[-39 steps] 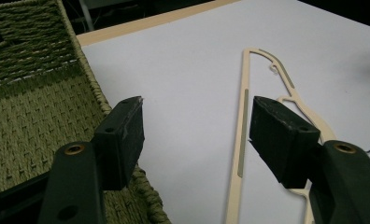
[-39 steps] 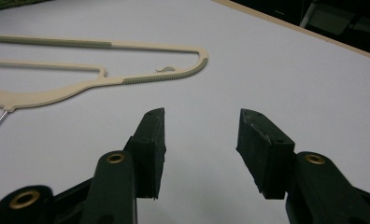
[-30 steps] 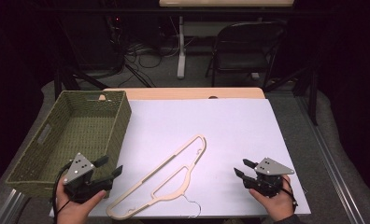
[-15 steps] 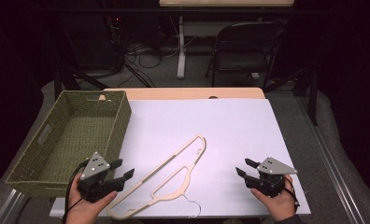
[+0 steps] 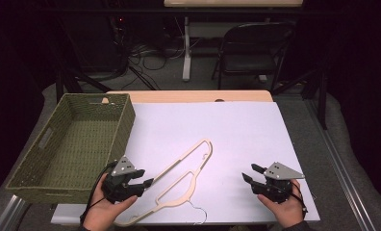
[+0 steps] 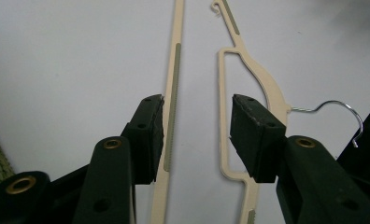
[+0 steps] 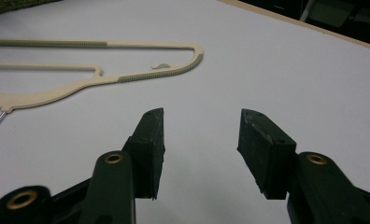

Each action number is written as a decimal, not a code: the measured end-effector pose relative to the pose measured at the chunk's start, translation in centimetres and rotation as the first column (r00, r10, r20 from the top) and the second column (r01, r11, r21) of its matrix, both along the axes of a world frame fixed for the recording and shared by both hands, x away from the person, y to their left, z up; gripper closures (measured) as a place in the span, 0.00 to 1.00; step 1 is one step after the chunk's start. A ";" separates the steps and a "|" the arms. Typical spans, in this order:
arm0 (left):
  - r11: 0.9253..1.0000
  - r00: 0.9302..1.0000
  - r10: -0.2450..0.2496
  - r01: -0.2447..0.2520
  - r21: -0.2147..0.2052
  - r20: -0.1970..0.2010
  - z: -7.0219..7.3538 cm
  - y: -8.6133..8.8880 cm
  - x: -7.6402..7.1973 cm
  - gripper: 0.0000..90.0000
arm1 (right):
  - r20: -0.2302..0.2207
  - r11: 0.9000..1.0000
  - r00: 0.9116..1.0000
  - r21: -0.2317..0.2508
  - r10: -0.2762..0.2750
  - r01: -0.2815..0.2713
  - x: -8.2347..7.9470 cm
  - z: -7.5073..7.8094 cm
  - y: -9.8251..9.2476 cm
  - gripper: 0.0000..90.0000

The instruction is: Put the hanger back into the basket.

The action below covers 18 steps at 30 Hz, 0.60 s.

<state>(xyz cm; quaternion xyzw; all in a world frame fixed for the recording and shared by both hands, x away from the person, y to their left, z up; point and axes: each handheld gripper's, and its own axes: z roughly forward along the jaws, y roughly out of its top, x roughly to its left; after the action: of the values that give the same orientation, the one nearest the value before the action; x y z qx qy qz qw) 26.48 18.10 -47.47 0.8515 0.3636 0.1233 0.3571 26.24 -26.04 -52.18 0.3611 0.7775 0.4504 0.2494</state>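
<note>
A cream plastic hanger [image 5: 179,159] with a metal hook [image 5: 198,212] lies slantwise on the white table top [image 5: 236,130]. My left gripper [image 5: 147,183] is open at the hanger's near left part. In the left gripper view the hanger's long ribbed bar [image 6: 174,70] runs right along the inner face of one jaw of the left gripper [image 6: 197,135], and the hanger's inner frame [image 6: 223,93] lies between the jaws. My right gripper [image 5: 248,174] hovers open over bare table to the right. In the right gripper view the right gripper [image 7: 199,144] holds nothing, with the hanger [image 7: 141,44] farther off.
A green woven basket [image 5: 126,122] stands at the table's left side, close behind my left hand. A wooden table edge [image 5: 188,96] runs along the back. Beyond it are a folding chair [image 5: 248,48] and cables on the floor.
My left gripper has moved right, away from the basket's corner, and its jaws now straddle the hanger's bar. The right gripper has hardly moved.
</note>
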 end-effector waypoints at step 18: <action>0.980 0.979 -0.060 0.095 0.178 -0.193 -0.7 -2.8 2.6 0.66 | -0.006 1.000 1.000 -0.006 0.006 -0.006 0.0 -0.1 0.1 0.56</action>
<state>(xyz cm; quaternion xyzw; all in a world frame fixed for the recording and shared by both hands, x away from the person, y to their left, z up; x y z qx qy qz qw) 29.10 15.33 -48.17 0.9024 0.3488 0.0623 0.2450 26.23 -25.98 -52.30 0.3594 0.7806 0.4477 0.2469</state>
